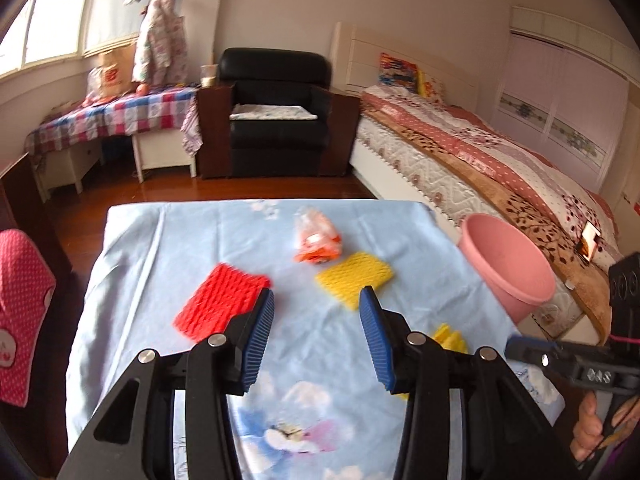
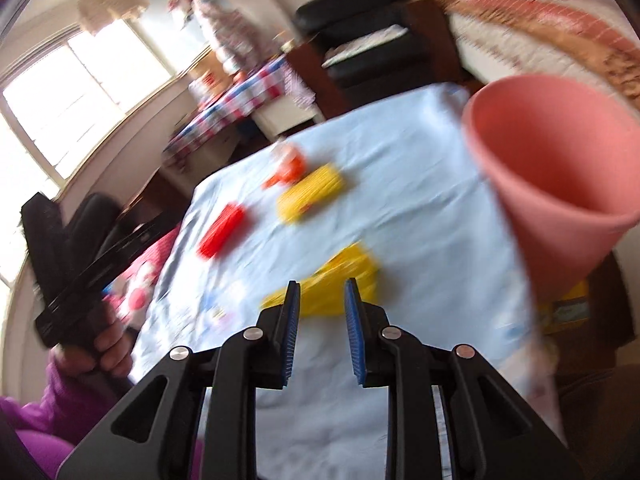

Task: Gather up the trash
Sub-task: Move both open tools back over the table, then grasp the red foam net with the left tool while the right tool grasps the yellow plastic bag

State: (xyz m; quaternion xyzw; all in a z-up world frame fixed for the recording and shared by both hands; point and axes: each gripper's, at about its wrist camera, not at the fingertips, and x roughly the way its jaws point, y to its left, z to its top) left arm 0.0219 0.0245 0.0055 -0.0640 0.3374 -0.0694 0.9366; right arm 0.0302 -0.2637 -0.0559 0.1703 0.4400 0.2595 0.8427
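Note:
On the light blue tablecloth (image 1: 200,240) lie a red foam net (image 1: 218,306), a yellow foam net (image 1: 354,278), an orange-and-clear plastic wrapper (image 1: 318,238) and a second yellow foam net (image 1: 450,336) near the right edge. My left gripper (image 1: 316,308) is open and empty above the cloth, between the red and yellow nets. My right gripper (image 2: 322,292) is open and empty, just short of the near yellow net (image 2: 340,284). The right wrist view is blurred; it shows the red net (image 2: 222,230), far yellow net (image 2: 310,194) and wrapper (image 2: 290,166).
A pink plastic bucket (image 1: 506,260) stands at the table's right edge, also in the right wrist view (image 2: 556,184). A bed (image 1: 500,160) lies right, a black armchair (image 1: 276,116) behind, a checkered side table (image 1: 112,116) back left, and a red dotted chair cover (image 1: 22,304) left.

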